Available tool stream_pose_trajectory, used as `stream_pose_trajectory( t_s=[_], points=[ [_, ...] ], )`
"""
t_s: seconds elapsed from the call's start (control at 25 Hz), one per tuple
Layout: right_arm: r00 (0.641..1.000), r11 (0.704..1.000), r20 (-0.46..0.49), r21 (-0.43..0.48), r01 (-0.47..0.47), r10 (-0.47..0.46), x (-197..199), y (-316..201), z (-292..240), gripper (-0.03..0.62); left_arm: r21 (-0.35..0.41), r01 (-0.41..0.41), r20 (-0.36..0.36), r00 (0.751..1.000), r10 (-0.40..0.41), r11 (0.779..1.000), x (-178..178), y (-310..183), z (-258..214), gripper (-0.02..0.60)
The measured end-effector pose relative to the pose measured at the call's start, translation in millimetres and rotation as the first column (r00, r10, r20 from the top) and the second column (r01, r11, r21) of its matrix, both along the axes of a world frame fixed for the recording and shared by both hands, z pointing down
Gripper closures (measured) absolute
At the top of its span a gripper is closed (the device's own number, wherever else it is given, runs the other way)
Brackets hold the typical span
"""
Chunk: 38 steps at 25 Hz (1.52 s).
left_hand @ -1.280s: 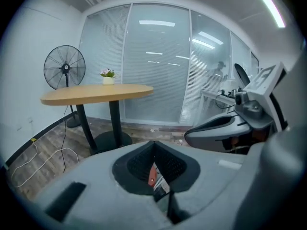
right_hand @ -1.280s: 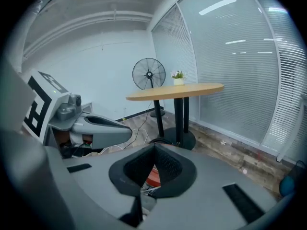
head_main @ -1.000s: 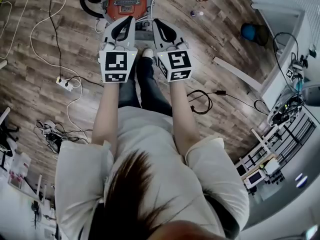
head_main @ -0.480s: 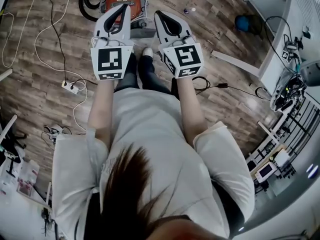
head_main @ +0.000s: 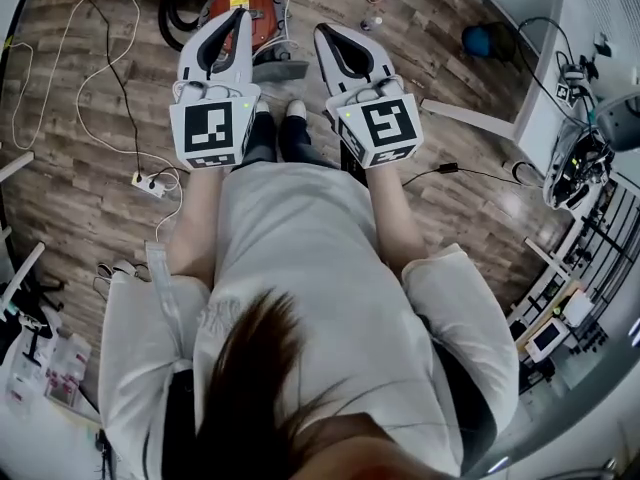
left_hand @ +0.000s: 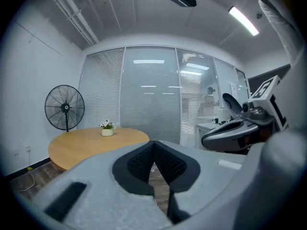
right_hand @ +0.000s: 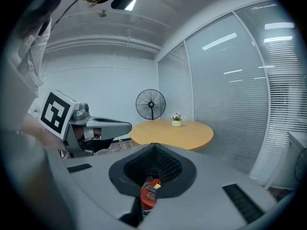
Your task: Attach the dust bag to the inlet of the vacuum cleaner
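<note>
We hold the left hand-held gripper [head_main: 237,15] and the right hand-held gripper [head_main: 322,31] side by side and apart, both with jaws closed on nothing. Far beyond their tips the red vacuum cleaner [head_main: 264,20] sits on the wooden floor [head_main: 80,188], partly behind the left one, with a power strip [head_main: 150,181] nearer on the left.

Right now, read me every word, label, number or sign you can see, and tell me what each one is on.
No text here is legible.
Yellow label on the red vacuum cleaner: too small and blurred to read.
Left cube: black-and-white square marker pattern, no letters or numbers.
Right cube: the same kind of marker pattern, no words.
</note>
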State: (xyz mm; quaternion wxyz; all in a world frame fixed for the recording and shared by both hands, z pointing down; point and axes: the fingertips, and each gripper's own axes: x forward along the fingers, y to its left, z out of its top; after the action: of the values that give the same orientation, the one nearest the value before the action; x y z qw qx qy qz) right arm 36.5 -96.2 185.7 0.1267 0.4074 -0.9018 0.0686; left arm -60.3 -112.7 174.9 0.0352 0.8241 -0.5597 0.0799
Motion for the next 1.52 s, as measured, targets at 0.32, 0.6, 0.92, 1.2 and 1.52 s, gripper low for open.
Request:
stream_pose_trajectory(
  t_s=[0.32, 0.6, 0.92, 1.2, 1.52],
  points=[
    [1.000, 1.000, 0.006, 0.028, -0.012, 0.011, 7.0, 18.1, -21.0, 0.592, 0.007, 0.007, -0.048, 0.999, -0.007, 1.000, -5.0, 13.6, -25.0, 0.565],
    [0.998, 0.997, 0.032, 0.042, -0.057, 0.055, 21.8, 19.2, -38.0, 0.592, 0.022, 0.012, -0.069, 0.998, -0.010, 1.000, -10.6, 22.4, -38.4, 0.565],
    [0.991, 0.993, 0.071, 0.035, -0.112, 0.110, 38.8, 25.0, -42.7, 0.592, 0.065, -0.013, -0.068, 0.998, 0.018, 0.998, -4.4, 42.1, -46.9, 0.565],
    [0.992, 0.992, 0.056, 0.041, -0.119, 0.117, 43.0, 28.8, -39.7, 0.592, 0.075, -0.046, -0.061, 0.997, 0.050, 0.996, 4.3, 51.7, -43.7, 0.565],
    [0.993, 0.992, 0.035, 0.039, -0.118, 0.116, 37.9, 33.1, -33.6, 0.592, 0.078, -0.027, -0.064, 0.997, 0.032, 0.997, 0.2, 49.6, -36.5, 0.565]
  ],
)
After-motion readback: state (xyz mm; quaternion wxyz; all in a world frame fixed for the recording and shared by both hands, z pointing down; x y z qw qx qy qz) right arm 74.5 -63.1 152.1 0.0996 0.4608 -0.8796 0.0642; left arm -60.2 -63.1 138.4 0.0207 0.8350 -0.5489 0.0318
